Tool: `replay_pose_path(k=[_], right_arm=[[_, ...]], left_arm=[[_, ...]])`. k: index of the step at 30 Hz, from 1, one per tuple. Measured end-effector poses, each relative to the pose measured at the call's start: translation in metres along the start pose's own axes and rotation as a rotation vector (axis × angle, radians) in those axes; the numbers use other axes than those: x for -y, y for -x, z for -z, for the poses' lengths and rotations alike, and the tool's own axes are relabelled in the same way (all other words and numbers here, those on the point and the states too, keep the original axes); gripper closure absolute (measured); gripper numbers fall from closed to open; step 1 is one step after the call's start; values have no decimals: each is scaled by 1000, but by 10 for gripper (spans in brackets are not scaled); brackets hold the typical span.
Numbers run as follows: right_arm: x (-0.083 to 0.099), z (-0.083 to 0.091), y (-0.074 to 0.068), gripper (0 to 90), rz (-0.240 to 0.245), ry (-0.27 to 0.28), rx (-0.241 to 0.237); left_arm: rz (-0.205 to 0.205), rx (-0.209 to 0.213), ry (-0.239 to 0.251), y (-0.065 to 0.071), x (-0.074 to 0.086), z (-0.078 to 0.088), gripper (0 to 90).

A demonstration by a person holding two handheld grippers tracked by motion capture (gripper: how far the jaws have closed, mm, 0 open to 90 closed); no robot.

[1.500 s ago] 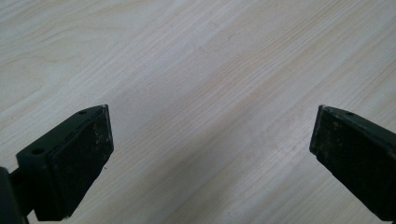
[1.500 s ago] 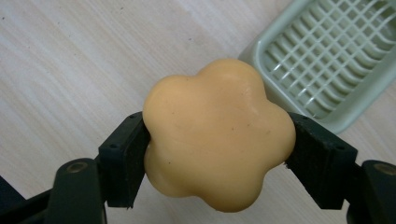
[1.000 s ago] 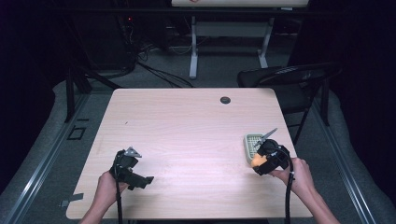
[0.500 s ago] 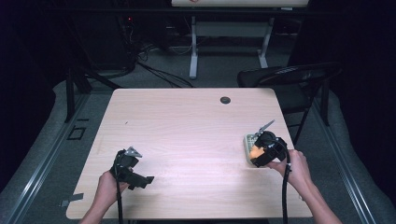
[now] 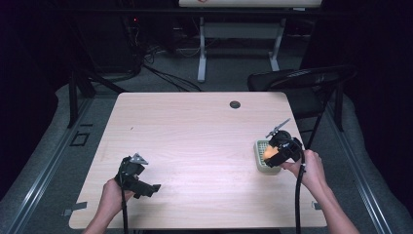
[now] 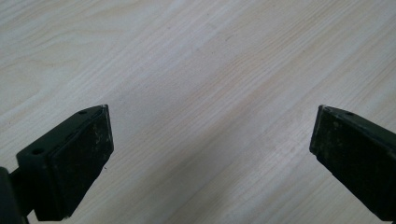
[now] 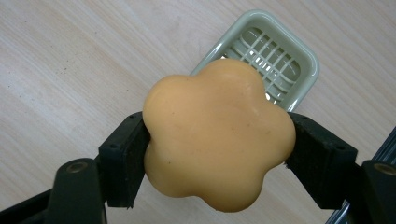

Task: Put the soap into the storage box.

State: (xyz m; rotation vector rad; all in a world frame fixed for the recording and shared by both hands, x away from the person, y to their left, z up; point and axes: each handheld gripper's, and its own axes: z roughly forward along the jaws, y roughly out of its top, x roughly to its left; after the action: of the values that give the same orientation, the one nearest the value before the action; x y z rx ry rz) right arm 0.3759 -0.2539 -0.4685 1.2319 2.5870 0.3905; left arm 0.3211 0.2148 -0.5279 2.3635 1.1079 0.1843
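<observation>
An orange flower-shaped soap [image 7: 218, 135] is clamped between the pads of the right gripper [image 7: 219, 154], one pad pressed on each flank, and is carried clear of the table [image 5: 195, 146]. In the right gripper view the soap is seen just in front of and above a pale green slatted soap dish [image 7: 299, 51], whose nearer end is hidden behind it. In the high view the right gripper [image 5: 272, 155] is held over the soap dish [image 5: 260, 168] near the table's right edge, with the soap [image 5: 268, 154] showing as a small orange patch at its tip.

The step in hand is judged to be the carrying of the soap to the dish; it has not yet been set down. For the next move, the soap would need to be centred over the slats, lowered until it is borne by them, and only then released; if it is let go off-centre, it may be tipped over the rim.

The left gripper [image 5: 146, 187] is rested at the near left of the table, its jaws spread wide with nothing but bare wood between them [image 6: 210, 140]
</observation>
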Motion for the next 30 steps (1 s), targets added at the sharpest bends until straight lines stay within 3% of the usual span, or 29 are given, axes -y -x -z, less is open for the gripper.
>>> replay_pose_path(k=[15,18,21,30], right_arm=[[-10,-7,12,268,-12,-18,14],[-10,-10,13,268,-38,4,9],[-12,-10,17,268,-16,-21,16],[-16,-14,22,268,-37,-21,18]], left_arm=[[2,2,-4,-1,0,0,0],[-4,3,-6,-1,0,-1,0],[-3,-2,-6,-1,0,-1,0],[-1,-3,-6,-1,-1,-2,0]])
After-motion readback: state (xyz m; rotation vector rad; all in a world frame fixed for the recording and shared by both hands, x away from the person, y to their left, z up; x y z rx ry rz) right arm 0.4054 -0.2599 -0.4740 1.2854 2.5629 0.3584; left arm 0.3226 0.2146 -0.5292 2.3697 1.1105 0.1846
